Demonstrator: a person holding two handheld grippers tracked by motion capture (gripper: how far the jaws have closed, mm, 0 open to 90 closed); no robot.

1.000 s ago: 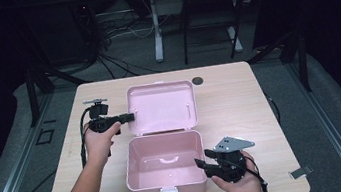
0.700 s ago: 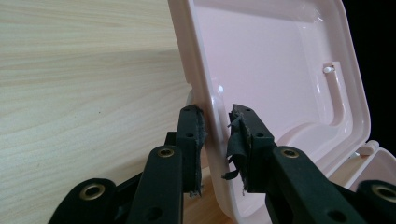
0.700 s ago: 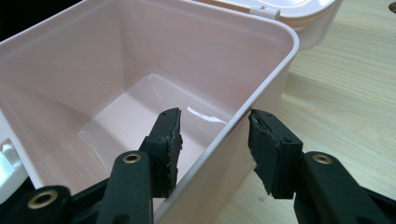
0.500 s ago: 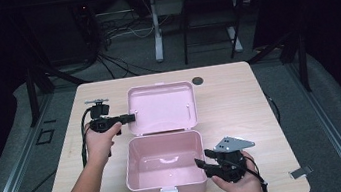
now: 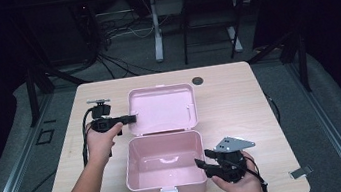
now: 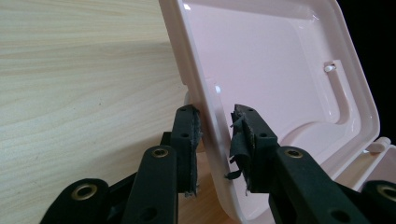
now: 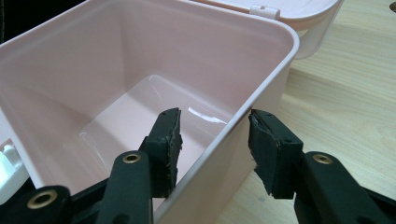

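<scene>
On the bench (image 5: 239,96) in the high view, a pink lidded box (image 5: 165,165) lies open, its lid (image 5: 162,108) laid back flat. Left tongs (image 5: 131,117) sit at the lid's left edge; right tongs (image 5: 203,167) sit at the box's right wall.

Left gripper view: the jaws have just been opening and now straddle the lid's rim (image 6: 212,140) with gaps either side, so the lid is likely released.

Right gripper view: the jaws stand wide astride the box wall (image 7: 233,126), not pressing it.
</scene>
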